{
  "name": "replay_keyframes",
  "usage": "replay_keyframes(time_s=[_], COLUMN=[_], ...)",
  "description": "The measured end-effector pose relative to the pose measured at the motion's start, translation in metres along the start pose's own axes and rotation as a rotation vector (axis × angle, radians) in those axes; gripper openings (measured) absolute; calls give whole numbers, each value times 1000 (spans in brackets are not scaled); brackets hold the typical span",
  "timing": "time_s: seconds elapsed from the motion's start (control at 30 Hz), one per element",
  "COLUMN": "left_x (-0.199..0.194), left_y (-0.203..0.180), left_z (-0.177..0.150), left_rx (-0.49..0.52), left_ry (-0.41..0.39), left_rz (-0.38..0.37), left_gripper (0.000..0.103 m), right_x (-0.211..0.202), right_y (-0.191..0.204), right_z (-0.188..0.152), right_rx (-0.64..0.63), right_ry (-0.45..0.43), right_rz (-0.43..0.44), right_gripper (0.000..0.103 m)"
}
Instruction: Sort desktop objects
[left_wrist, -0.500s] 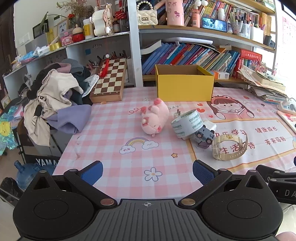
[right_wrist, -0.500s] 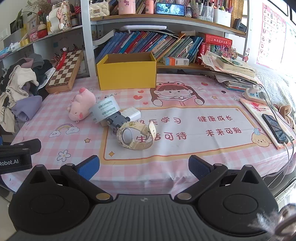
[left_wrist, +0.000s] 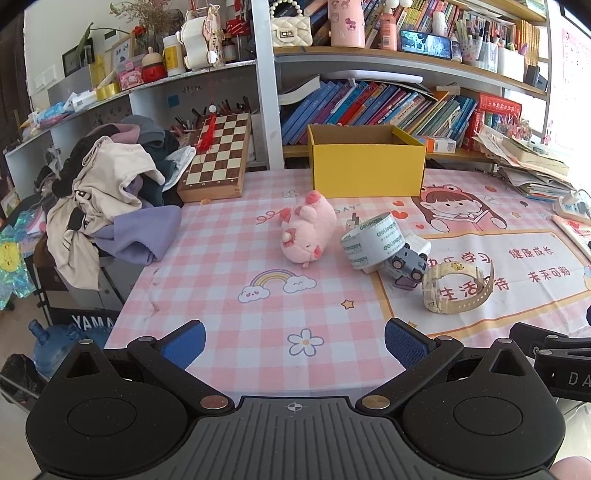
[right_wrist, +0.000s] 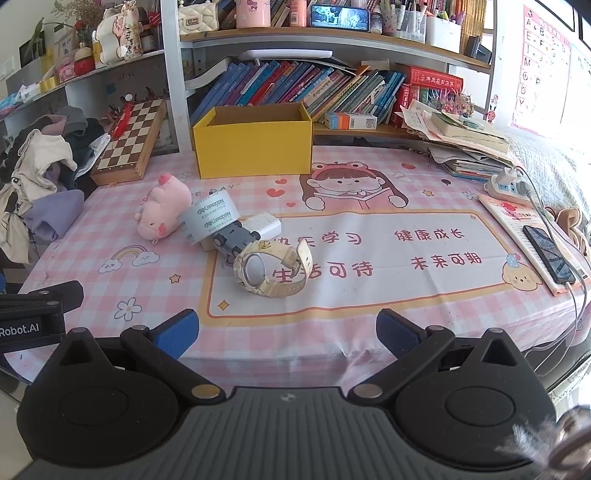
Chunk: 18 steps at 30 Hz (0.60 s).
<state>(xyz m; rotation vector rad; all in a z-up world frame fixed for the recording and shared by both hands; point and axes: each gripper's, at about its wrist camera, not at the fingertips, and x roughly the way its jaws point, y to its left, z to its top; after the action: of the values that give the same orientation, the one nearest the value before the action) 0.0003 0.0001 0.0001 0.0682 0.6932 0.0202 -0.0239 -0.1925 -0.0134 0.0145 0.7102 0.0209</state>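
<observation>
A pink plush pig (left_wrist: 306, 232) (right_wrist: 162, 216) lies on the pink checked table. Right of it stands a tape roll (left_wrist: 373, 240) (right_wrist: 210, 218), leaning on a grey toy car (left_wrist: 406, 262) (right_wrist: 234, 240) and a white block (right_wrist: 264, 226). A cream watch (left_wrist: 456, 288) (right_wrist: 269, 271) lies nearest. An open yellow box (left_wrist: 365, 166) (right_wrist: 253, 140) stands behind them. My left gripper (left_wrist: 293, 341) and right gripper (right_wrist: 288, 332) are both open and empty, low at the table's near edge, well short of the objects.
A chessboard (left_wrist: 218, 158) leans at the back left beside a heap of clothes (left_wrist: 107, 195). Bookshelves run behind the box. Stacked papers (right_wrist: 469, 144), a power strip (right_wrist: 508, 184) and a phone on a booklet (right_wrist: 546, 251) lie at the right.
Both views have shifted only slightly; the objects sit where they were and both grippers stay open.
</observation>
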Motion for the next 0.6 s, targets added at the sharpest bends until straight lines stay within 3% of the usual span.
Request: replay_keyframes(time_s=[0.6], left_x=[6], left_y=[3], left_z=[-2], left_rx=[-8], left_ry=[13], left_rz=[-7], left_gripper=[103], right_x=[7], right_y=[1], right_z=[2], right_rx=[8], right_ry=[23], right_rz=[3], right_gripper=[103])
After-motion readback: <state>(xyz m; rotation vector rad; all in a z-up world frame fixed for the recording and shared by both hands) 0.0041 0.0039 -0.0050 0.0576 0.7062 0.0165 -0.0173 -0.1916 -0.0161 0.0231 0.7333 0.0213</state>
